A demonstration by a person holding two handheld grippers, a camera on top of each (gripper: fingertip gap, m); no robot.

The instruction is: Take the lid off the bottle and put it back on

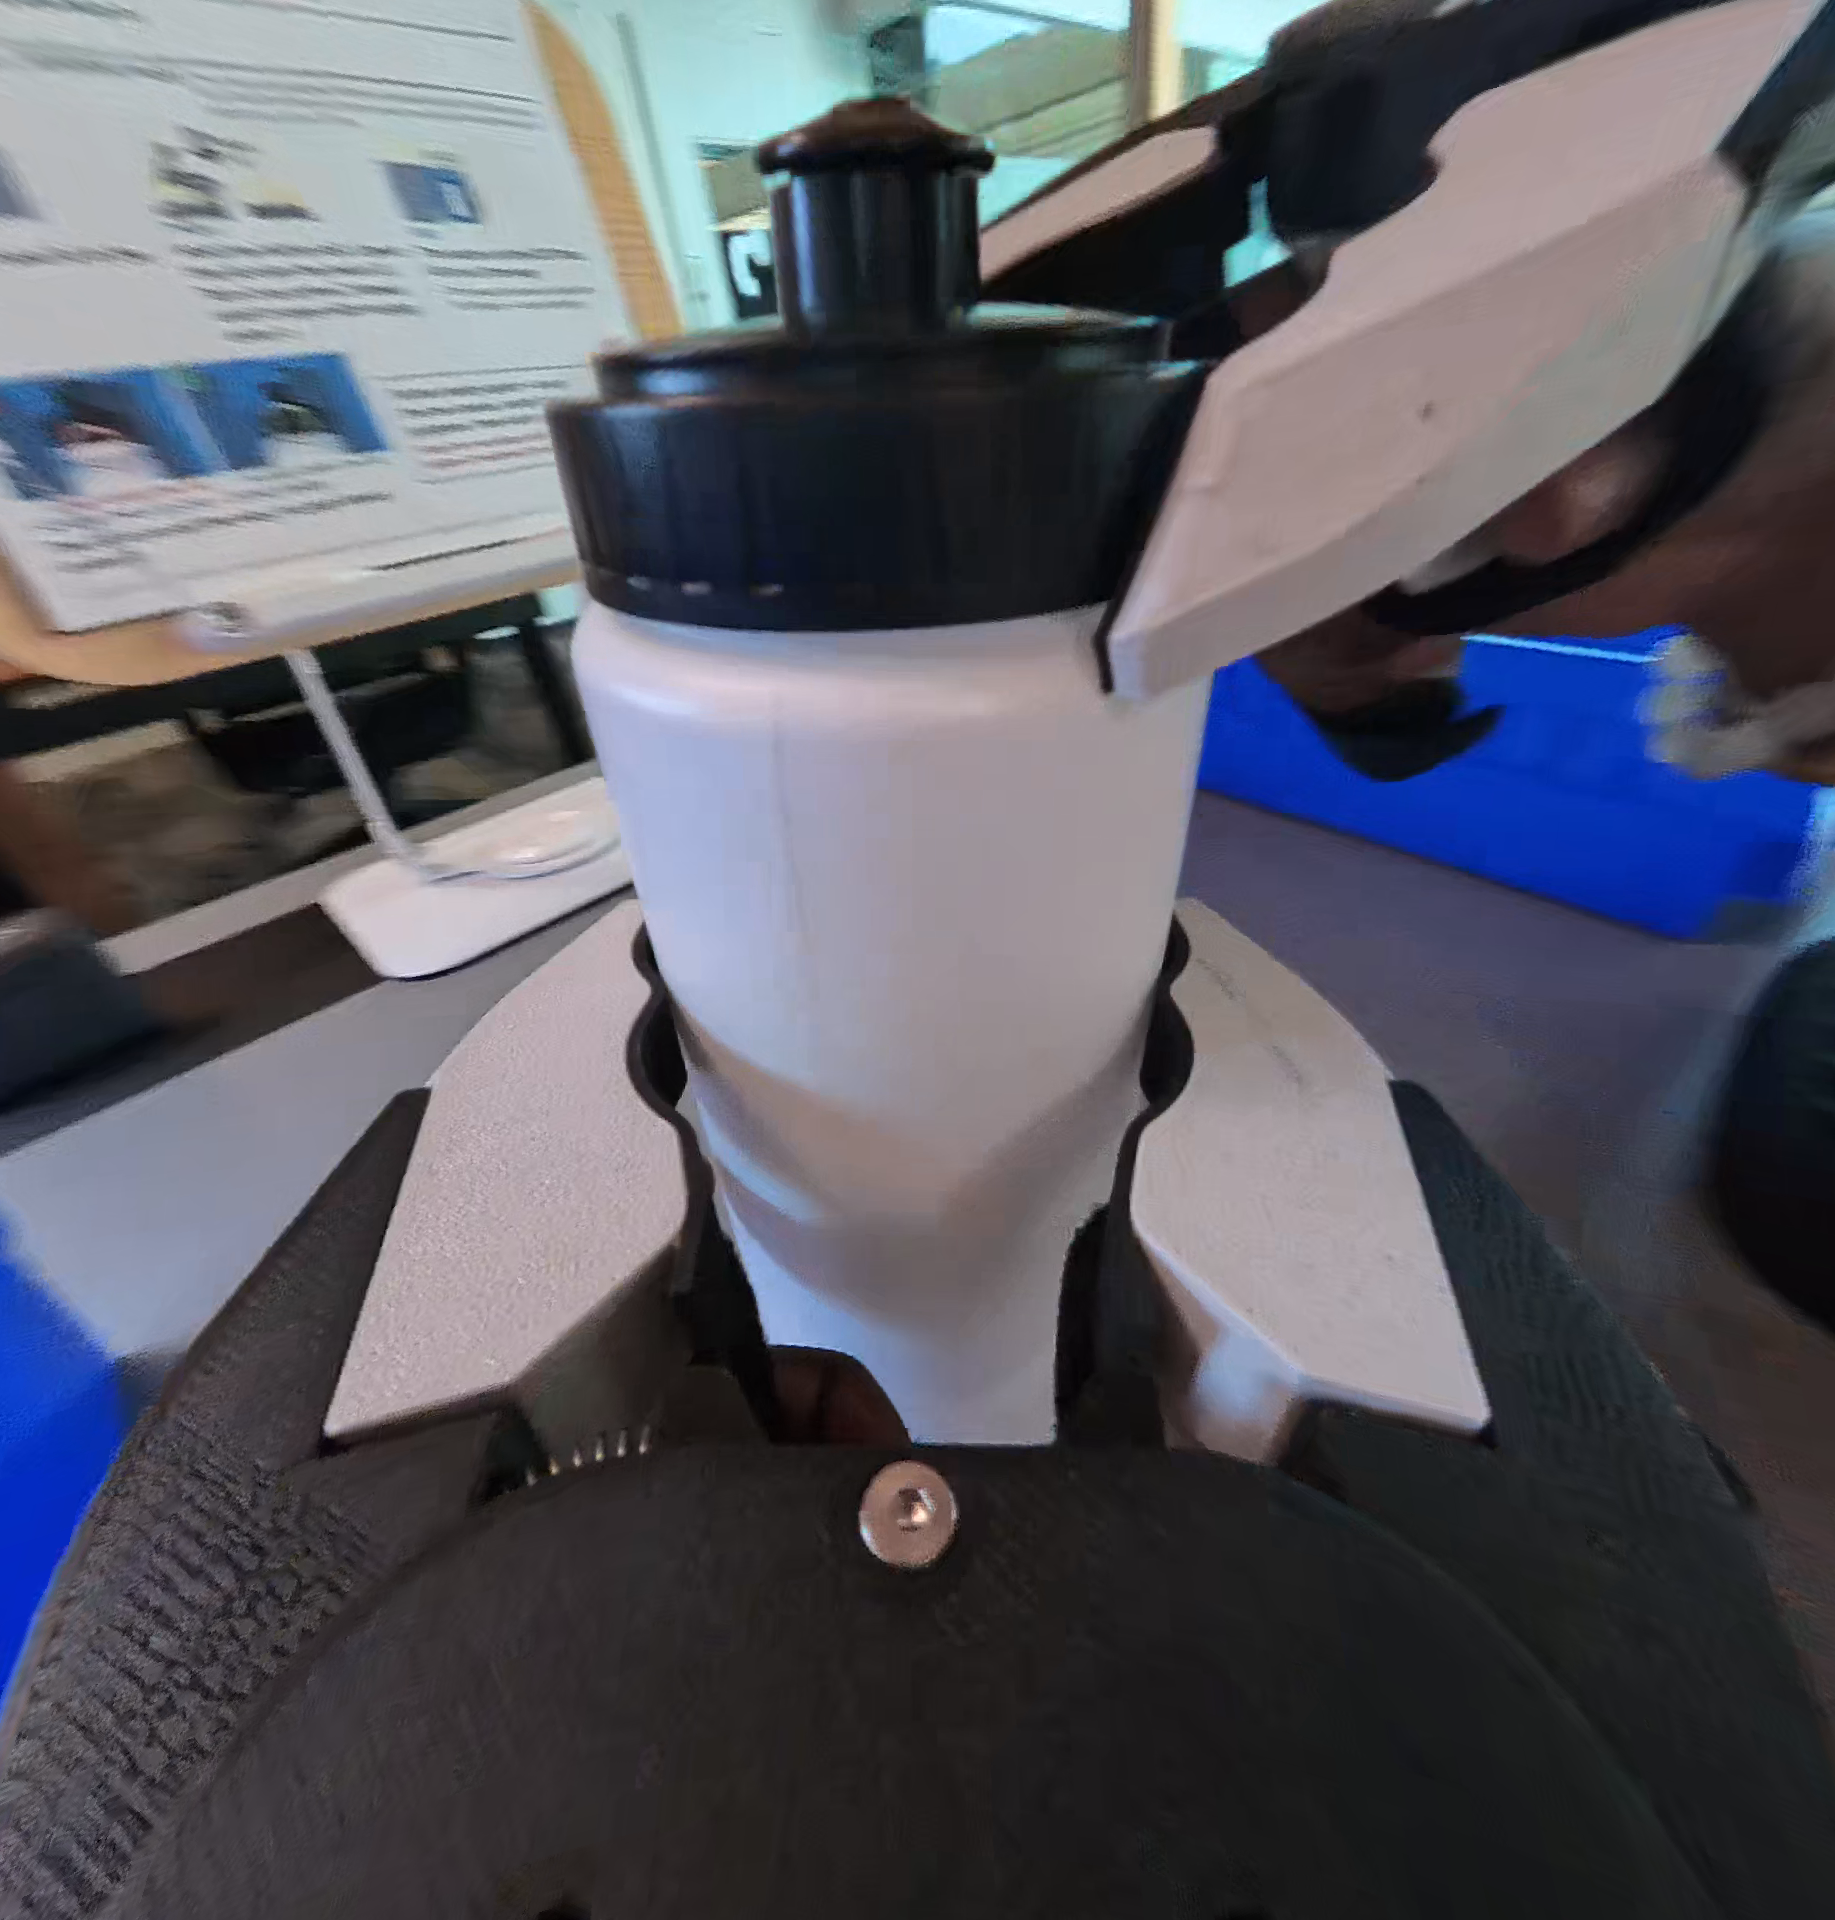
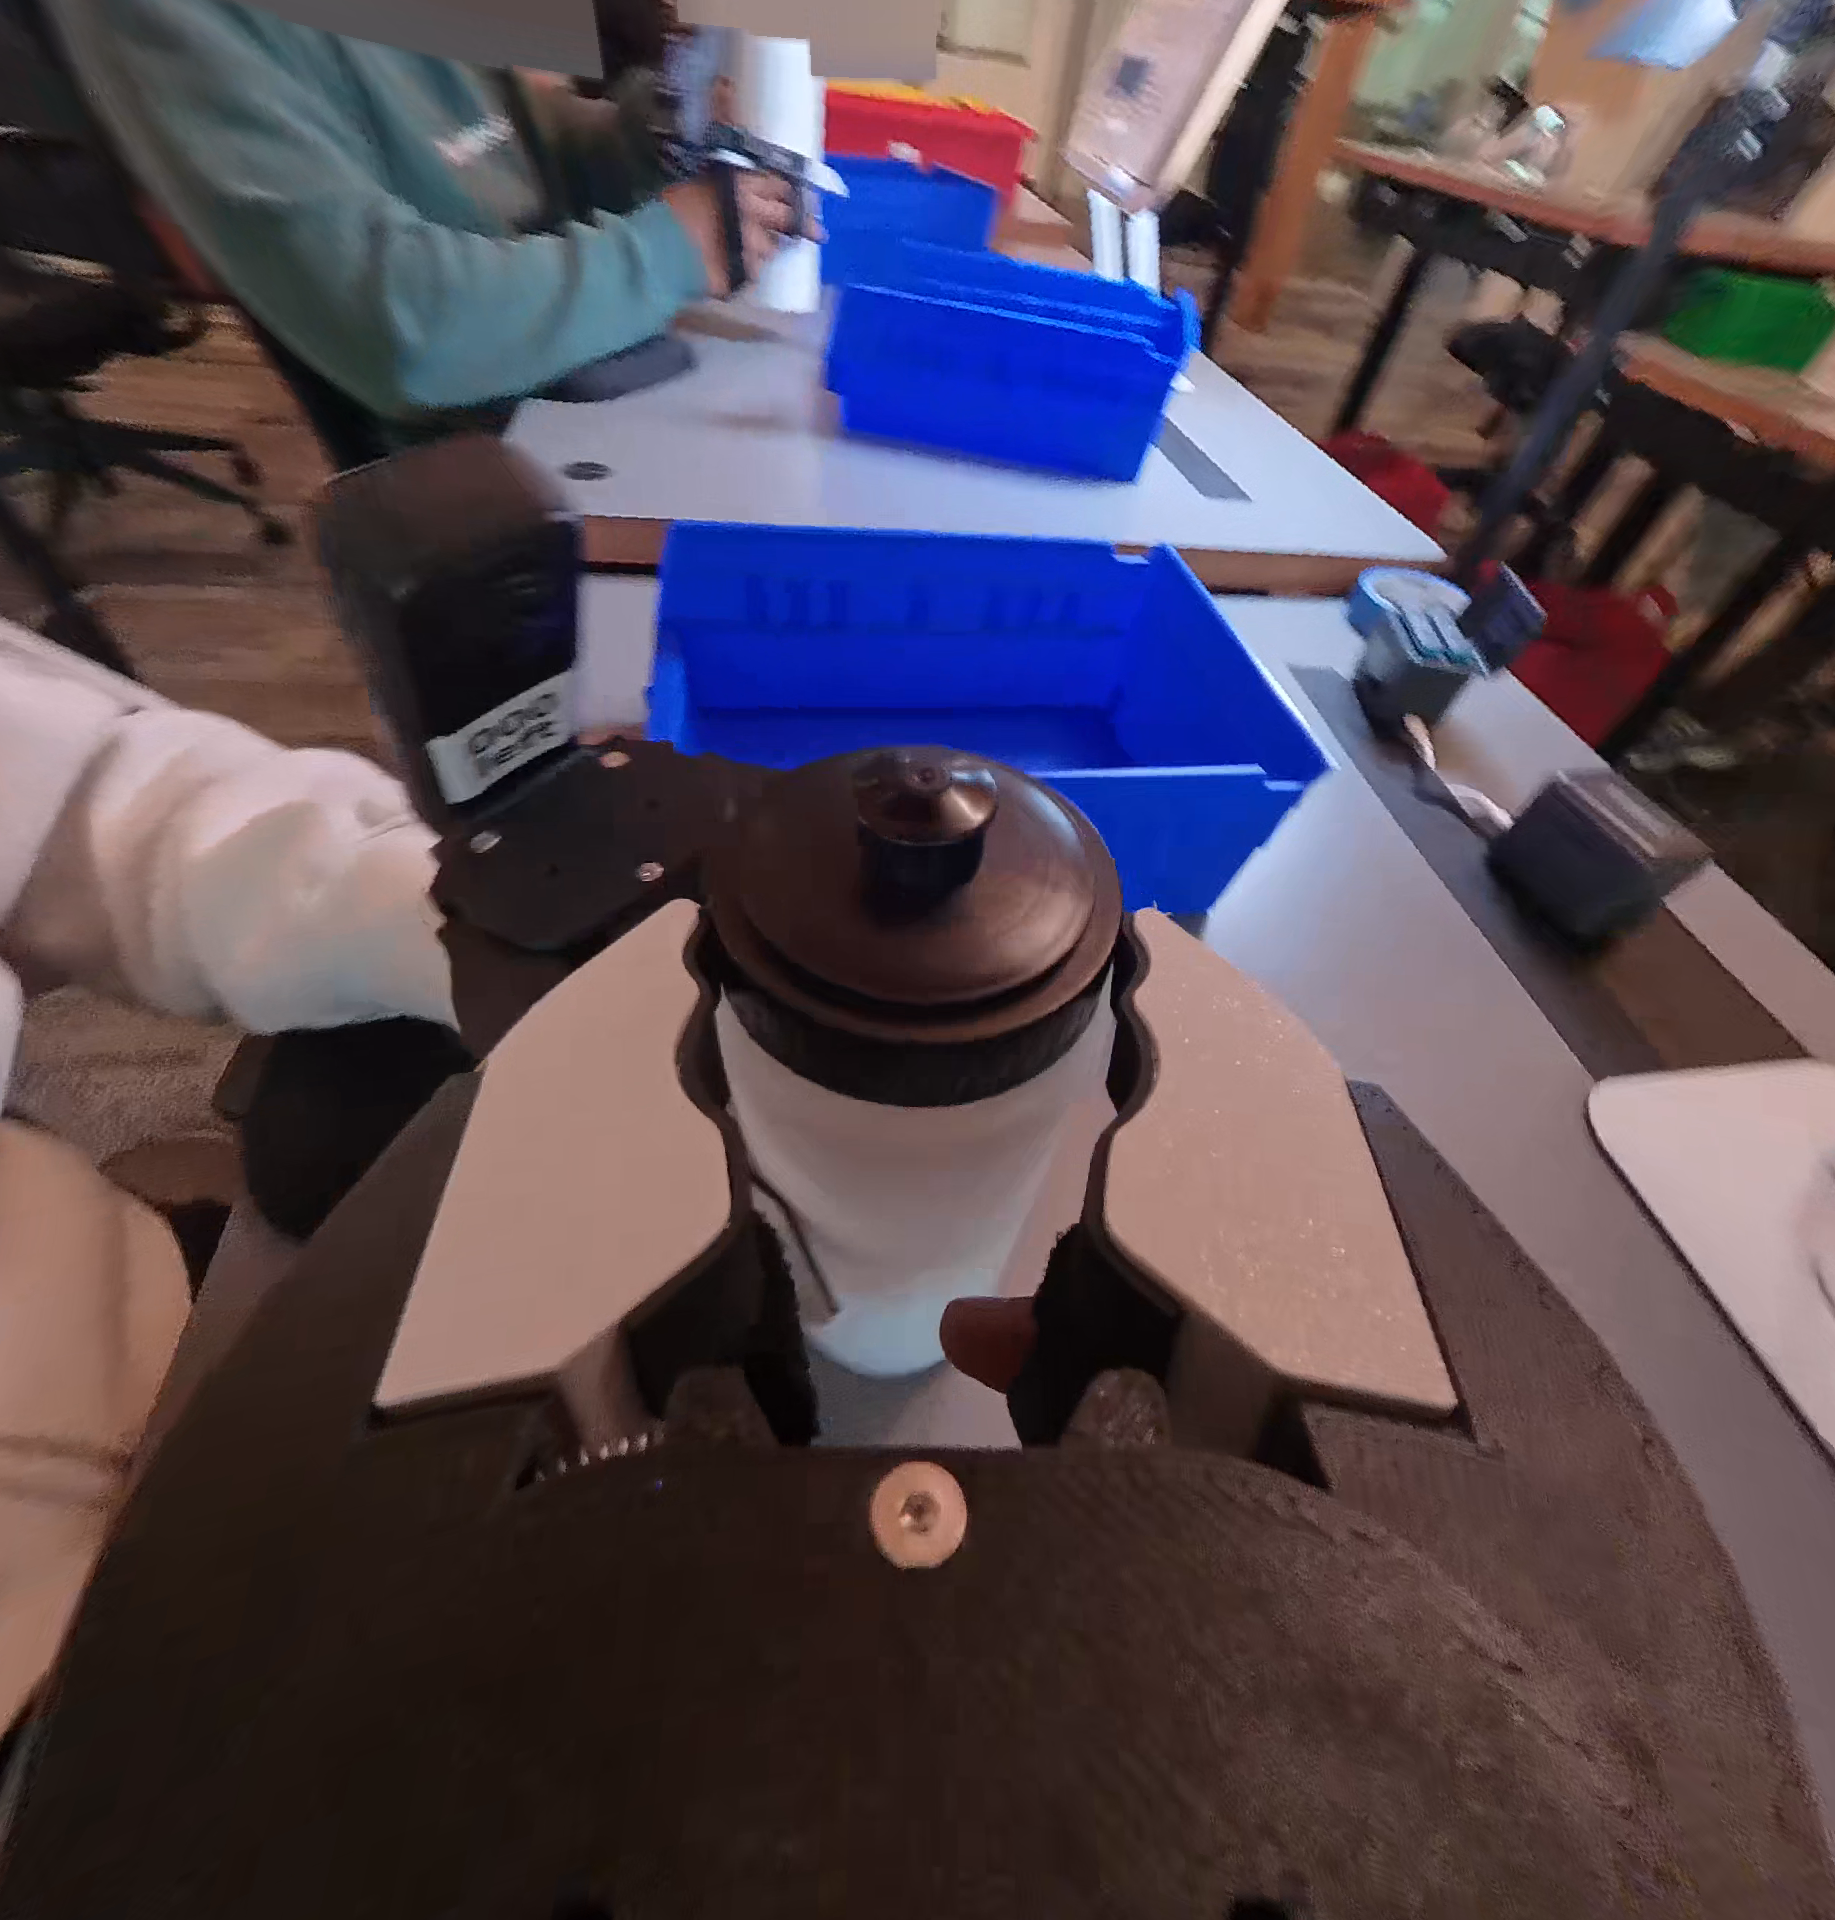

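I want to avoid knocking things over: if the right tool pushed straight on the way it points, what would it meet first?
The black lid, already between the right tool; beyond, probably the blue bin.

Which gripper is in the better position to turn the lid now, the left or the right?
Right. The right gripper already closes around the black lid, while the left gripper holds the white bottle lower on its body, steadying it.

Blue bins (image 2: 980, 665) sit on the grey table (image 2: 1339, 935) near a poster stand (image 1: 258, 312).

Jaws hide the bottle (image 1: 892, 883) base; the poster (image 1: 217, 291) is blurred.
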